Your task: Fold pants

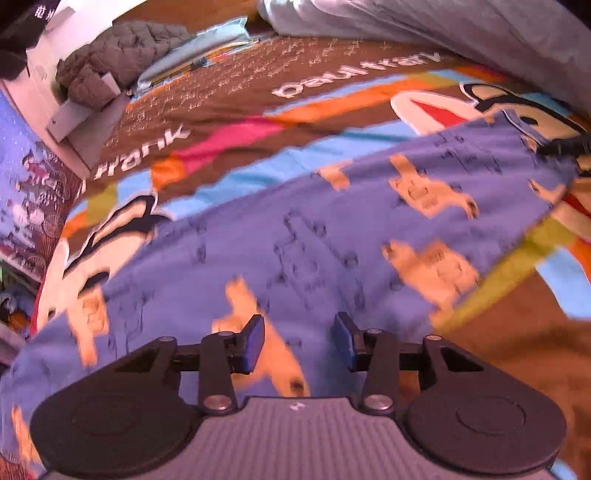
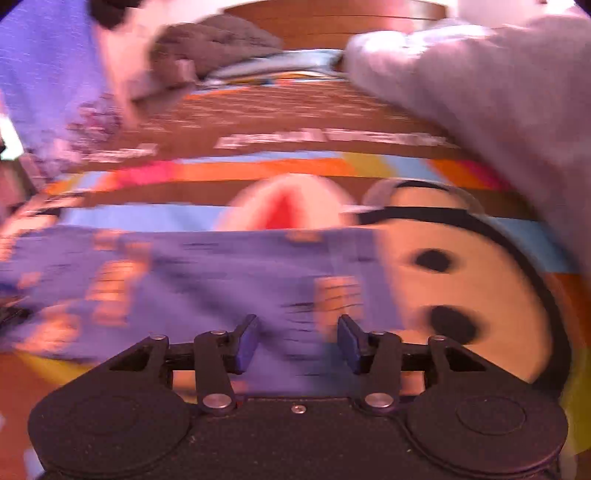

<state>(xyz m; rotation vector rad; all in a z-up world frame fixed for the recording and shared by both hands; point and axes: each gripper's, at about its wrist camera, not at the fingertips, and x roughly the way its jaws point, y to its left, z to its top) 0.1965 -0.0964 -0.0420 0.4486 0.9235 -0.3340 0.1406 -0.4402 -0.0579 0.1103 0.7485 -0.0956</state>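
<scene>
The pants [image 1: 295,229] are blue-purple with orange animal prints and lie spread flat across a cartoon-print bedspread [image 1: 229,99]. My left gripper [image 1: 299,341] is open just above the near part of the pants, with nothing between its blue pads. In the right wrist view the pants [image 2: 207,280] stretch across the middle and left, blurred by motion. My right gripper [image 2: 297,341] is open over their near edge, close to their right end. The other gripper shows as a dark shape [image 1: 565,146] at the far right end of the pants.
A grey quilted jacket [image 1: 122,51] and a light blue pillow [image 1: 199,48] lie at the head of the bed. A pale grey duvet [image 1: 461,33] is bunched along the right. A white bedside unit [image 1: 70,110] stands at left.
</scene>
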